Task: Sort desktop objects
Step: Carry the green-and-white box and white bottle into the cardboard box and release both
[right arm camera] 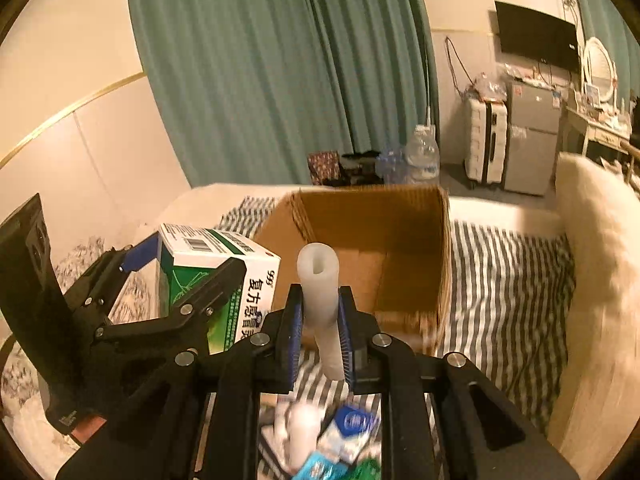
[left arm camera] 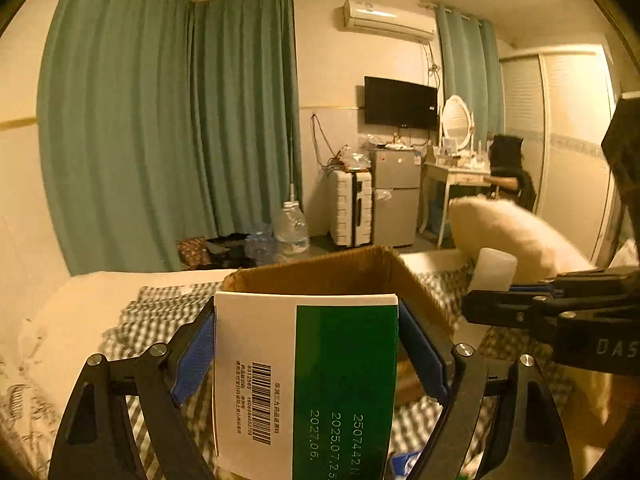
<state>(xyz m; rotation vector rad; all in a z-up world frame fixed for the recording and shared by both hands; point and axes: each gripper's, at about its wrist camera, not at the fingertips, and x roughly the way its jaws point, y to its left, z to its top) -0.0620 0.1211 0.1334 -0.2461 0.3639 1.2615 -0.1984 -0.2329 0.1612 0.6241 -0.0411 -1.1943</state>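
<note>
Left gripper (left arm camera: 307, 344): clamped on the green-and-white medicine box (left arm camera: 308, 384), blue pads pressed to its two sides; seen from the right wrist view as well (right arm camera: 182, 276).
Medicine box: held off the bedding, just in front of the cardboard box, barcode and printed dates facing the left camera; in the right view (right arm camera: 208, 276) it sits just left of the carton's near corner.
Right gripper (right arm camera: 319, 332): jaws narrow, closed around a white tube (right arm camera: 319, 280); it enters the left view from the right (left arm camera: 496, 300).
White tube: upright between the blue pads, its slotted top end above them, in front of the carton's open side; its pale end also shows in the left view (left arm camera: 494, 270).
Cardboard box (right arm camera: 372, 248): open, brown, resting on the striped blanket (right arm camera: 508, 280), just beyond both held items.
Loose items: blurred blue, white and green packets (right arm camera: 340, 436) on the blanket below the right gripper.
Pillow (right arm camera: 596, 232): pale, at the blanket's right edge.
Background: green curtains (left arm camera: 168, 120), wall television (left arm camera: 400, 102), small fridge (left arm camera: 394, 196), white suitcase (left arm camera: 350, 212), water bottles (left arm camera: 290, 226).
</note>
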